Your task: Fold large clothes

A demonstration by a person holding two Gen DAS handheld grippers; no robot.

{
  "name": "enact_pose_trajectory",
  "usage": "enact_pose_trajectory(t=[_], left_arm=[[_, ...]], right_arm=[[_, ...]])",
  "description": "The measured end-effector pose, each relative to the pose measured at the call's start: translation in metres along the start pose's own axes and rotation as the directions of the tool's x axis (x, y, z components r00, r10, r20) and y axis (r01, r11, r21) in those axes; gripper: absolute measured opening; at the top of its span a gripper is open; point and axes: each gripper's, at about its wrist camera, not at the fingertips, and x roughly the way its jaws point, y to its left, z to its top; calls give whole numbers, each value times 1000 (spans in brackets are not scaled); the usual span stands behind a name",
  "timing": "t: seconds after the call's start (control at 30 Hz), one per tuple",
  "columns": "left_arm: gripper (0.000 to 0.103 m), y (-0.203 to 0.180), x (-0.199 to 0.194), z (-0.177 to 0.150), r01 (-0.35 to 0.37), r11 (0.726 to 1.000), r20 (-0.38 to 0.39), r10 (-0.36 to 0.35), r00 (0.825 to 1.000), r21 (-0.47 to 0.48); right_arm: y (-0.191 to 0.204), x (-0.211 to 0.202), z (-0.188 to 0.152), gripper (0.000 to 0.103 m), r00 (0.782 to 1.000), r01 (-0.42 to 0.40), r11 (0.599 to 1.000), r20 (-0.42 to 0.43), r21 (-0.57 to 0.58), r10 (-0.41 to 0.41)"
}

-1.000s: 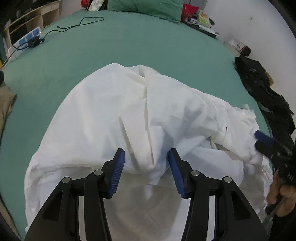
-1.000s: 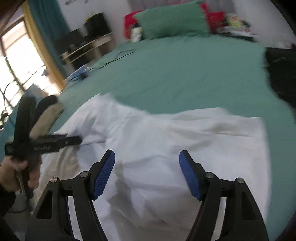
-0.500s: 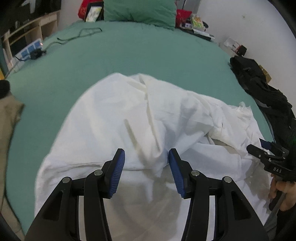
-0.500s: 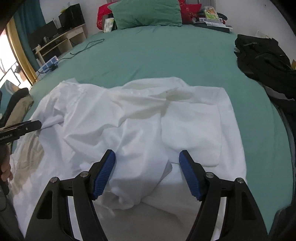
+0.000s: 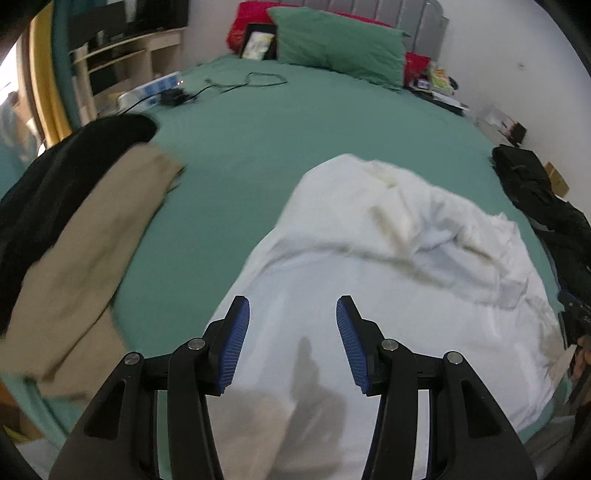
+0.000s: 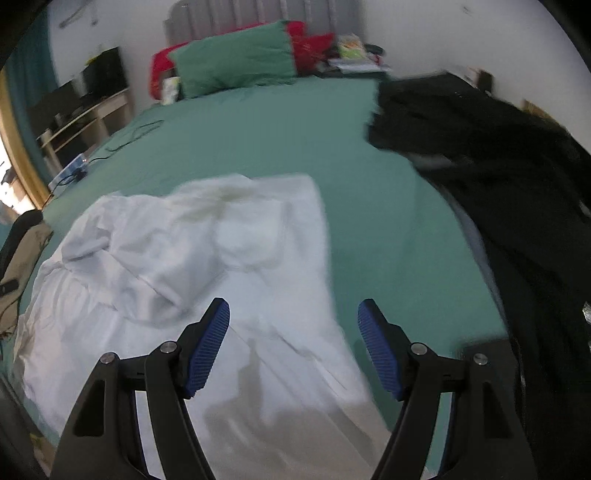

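Moved: both my views have swung apart since a second ago; the left one now takes in the bed's left edge, the right one its right side, and both are blurred.
White garment (image 5: 388, 280): lies rumpled on the green bed (image 5: 295, 147), at the near edge, spread flat close to me and bunched into folds toward the far end.
Left gripper (image 5: 291, 332): I see its blue fingers (image 5: 234, 343) standing apart above the near flat part of the cloth, nothing between them.
Right gripper (image 6: 293, 343): fingers spread wide, empty; they straddle the garment's right border, the left finger over white cloth, the right one over bare sheet.
Tan garment (image 5: 92, 258): draped at the bed's left edge, with a black garment (image 5: 62, 173) partly under it.
Black clothes (image 6: 498, 184): heaped along the bed's right edge, apart from the white cloth.
Green pillow (image 5: 340, 48): at the head of the bed, a red cushion (image 5: 247, 18) behind it.
Cable (image 5: 236, 83): coiled on the far left of the sheet, near a charger.
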Motion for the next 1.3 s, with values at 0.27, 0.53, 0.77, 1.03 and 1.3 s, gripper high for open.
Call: enact_pose_trajectory(t=[0.27, 0.53, 0.77, 1.03, 1.3], left_arm=[[52, 43, -3, -54, 8, 996, -68, -14, 998, -90], [60, 29, -3, -72, 88, 995, -58, -90, 994, -37], [61, 19, 10, -81, 63, 998, -91, -60, 994, 32], [18, 25, 5, -82, 24, 998, -91, -19, 996, 54], [4, 56, -15, -81, 1, 998, -41, -4, 999, -68]], right_arm=[[-50, -7, -47, 72, 992, 58, 994, -117, 98, -46], [-52, -15, -70, 72, 986, 107, 991, -139, 84, -95], [-50, -24, -93, 72, 978, 136, 984, -174, 118, -114], [-54, -37, -110, 69, 984, 120, 963, -157, 240, -84], [-36, -45, -122, 5, 989, 27, 975, -150, 220, 7]])
